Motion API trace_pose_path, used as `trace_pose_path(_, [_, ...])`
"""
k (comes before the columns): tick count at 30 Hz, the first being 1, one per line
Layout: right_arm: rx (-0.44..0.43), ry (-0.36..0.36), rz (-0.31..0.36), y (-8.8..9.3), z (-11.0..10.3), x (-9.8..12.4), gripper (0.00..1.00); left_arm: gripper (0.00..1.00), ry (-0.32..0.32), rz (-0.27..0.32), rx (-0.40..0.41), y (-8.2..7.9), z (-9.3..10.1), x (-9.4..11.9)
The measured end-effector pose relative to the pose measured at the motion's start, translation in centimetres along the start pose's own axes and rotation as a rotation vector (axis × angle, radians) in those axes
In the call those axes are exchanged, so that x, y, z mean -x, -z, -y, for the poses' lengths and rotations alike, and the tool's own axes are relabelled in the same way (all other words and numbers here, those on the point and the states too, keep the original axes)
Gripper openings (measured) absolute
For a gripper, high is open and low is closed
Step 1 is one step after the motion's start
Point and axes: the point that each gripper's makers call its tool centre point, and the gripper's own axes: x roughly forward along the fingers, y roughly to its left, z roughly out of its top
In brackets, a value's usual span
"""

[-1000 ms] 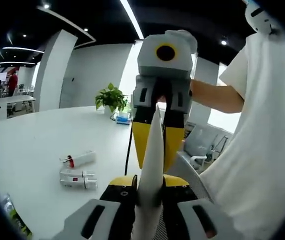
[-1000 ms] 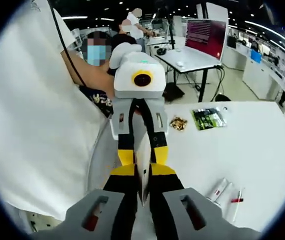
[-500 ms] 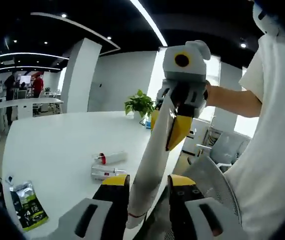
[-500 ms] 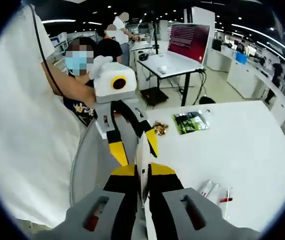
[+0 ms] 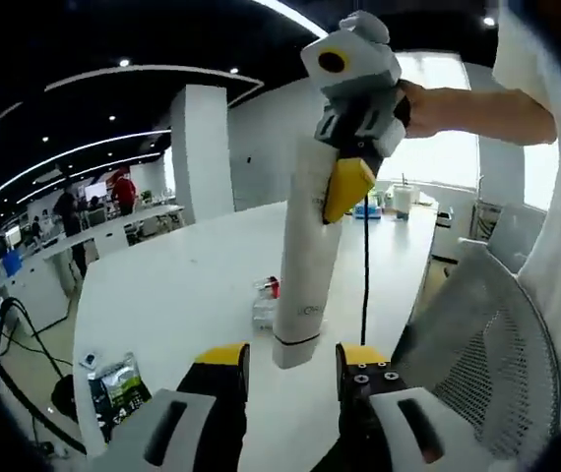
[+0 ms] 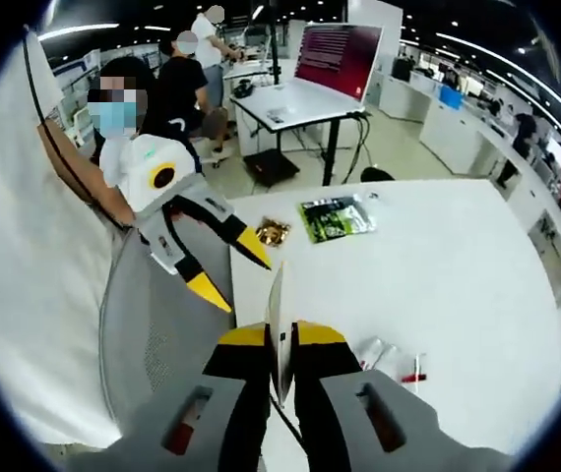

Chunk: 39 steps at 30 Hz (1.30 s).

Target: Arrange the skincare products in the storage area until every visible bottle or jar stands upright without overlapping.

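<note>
A long white tube [image 5: 305,246] hangs cap end down, held by its flat crimped end in my right gripper [image 5: 338,177]. In the right gripper view the tube [image 6: 277,320] shows edge-on, with my right gripper [image 6: 279,339] shut on it. My left gripper [image 5: 293,362] is open; the tube's cap end hangs between its yellow jaw tips with a gap on each side. From the right gripper view my left gripper [image 6: 229,270] stands apart at the left, its jaws spread. Small white products with red caps [image 5: 266,300] lie flat on the white table [image 5: 182,295].
A green packet [image 6: 335,216] and a small gold item [image 6: 273,232] lie near the table's edge. Lying white tubes [image 6: 384,356] sit close to my right jaws. A grey mesh chair [image 5: 497,334] stands beside the table. A person in a white shirt [image 6: 34,246] holds both grippers.
My left gripper has opened and let go of the white tube, and the two grippers have drawn apart. The right gripper stays shut on the tube's flat end.
</note>
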Motion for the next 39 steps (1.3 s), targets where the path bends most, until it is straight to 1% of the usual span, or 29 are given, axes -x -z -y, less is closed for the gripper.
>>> trace_pose_path(1, [0.002, 0.009, -0.008, 0.0, 0.6, 0.1, 0.05, 0.36, -0.015, -0.018, -0.026, 0.4, -0.1, -0.1])
trace_pose_path(3, [0.007, 0.022, -0.016, -0.2, 1.7, 0.2, 0.05, 0.35, -0.023, -0.034, -0.050, 0.8, 0.0, -0.2])
trace_pose_path(4, [0.008, 0.028, -0.018, -0.2, 2.2, 0.2, 0.05, 0.35, -0.021, -0.038, -0.057, 0.9, 0.0, -0.3])
trace_pose_path(7, [0.014, 0.048, -0.032, -0.4, 3.8, 0.3, 0.05, 0.34, -0.021, -0.085, -0.088, 2.0, 0.0, -0.5])
trace_pose_path(9, [0.022, 0.058, -0.045, -0.5, 4.9, 0.4, 0.05, 0.34, -0.021, -0.105, -0.098, 2.4, 0.0, -0.7])
trace_pose_path(11, [0.022, 0.064, -0.051, -0.6, 5.7, 0.3, 0.05, 0.33, -0.036, -0.114, -0.104, 2.4, -0.2, -0.5])
trace_pose_path(13, [0.026, 0.067, -0.058, -0.8, 6.6, 0.2, 0.05, 0.34, -0.040, -0.128, -0.090, 2.7, -0.5, -0.6])
trace_pose_path(18, [0.047, 0.068, -0.096, -0.9, 8.6, -0.5, 0.05, 0.34, -0.045, -0.146, -0.097, 3.1, -0.5, -0.6])
trace_pose_path(23, [0.078, 0.065, -0.135, -0.7, 10.1, -1.0, 0.05, 0.34, -0.047, -0.177, -0.100, 3.7, -0.6, -0.7])
trace_pose_path(29, [0.097, 0.057, -0.178, -0.4, 11.7, -1.7, 0.05, 0.33, -0.052, -0.198, -0.102, 4.2, -0.8, -0.7])
trace_pose_path(33, [0.113, 0.054, -0.203, -0.3, 13.1, -2.1, 0.05, 0.32, -0.073, -0.208, -0.090, 4.3, -1.3, -0.6])
trace_pose_path(39, [0.109, 0.049, -0.231, -0.1, 15.5, -3.0, 0.05, 0.30, -0.097, -0.216, -0.091, 4.5, -1.8, -0.4])
